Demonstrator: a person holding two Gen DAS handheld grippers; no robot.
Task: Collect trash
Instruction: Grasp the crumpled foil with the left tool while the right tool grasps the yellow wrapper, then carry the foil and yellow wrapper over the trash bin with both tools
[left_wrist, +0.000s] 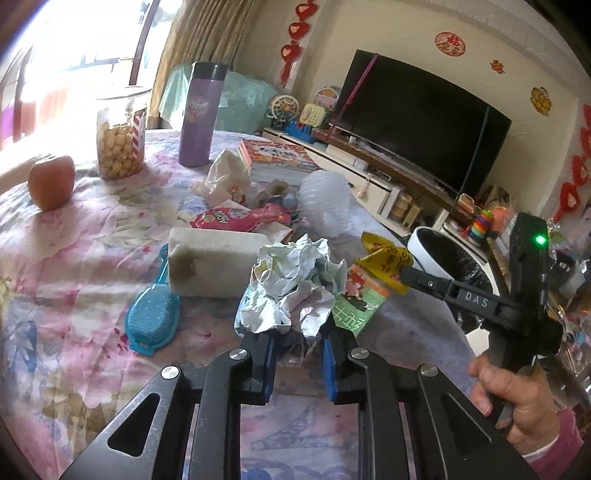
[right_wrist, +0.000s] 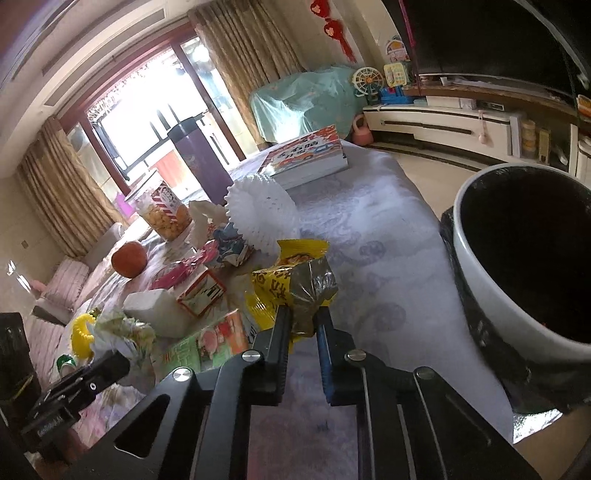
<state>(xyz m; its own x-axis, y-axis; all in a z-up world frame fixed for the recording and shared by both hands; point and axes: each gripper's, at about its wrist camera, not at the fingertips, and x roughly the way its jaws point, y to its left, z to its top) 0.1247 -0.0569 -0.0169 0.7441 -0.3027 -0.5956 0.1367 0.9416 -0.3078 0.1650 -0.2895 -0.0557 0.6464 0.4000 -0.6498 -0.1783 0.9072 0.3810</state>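
I see the white bin (right_wrist: 480, 273) standing off the edge of the floral tablecloth (left_wrist: 74, 258). Just beside the bin, my right gripper (right_wrist: 303, 328) has its fingers clamped on a yellow wrapper (right_wrist: 295, 280). Farther from the bin, my left gripper (left_wrist: 297, 332) pinches a crumpled paper ball (left_wrist: 295, 280).

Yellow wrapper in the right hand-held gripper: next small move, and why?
Probably carry it right, over the bin, before releasing. The right hand-held gripper is shut on the yellow wrapper, which is still above the tablecloth, while the bin's open mouth sits just beside the table edge.
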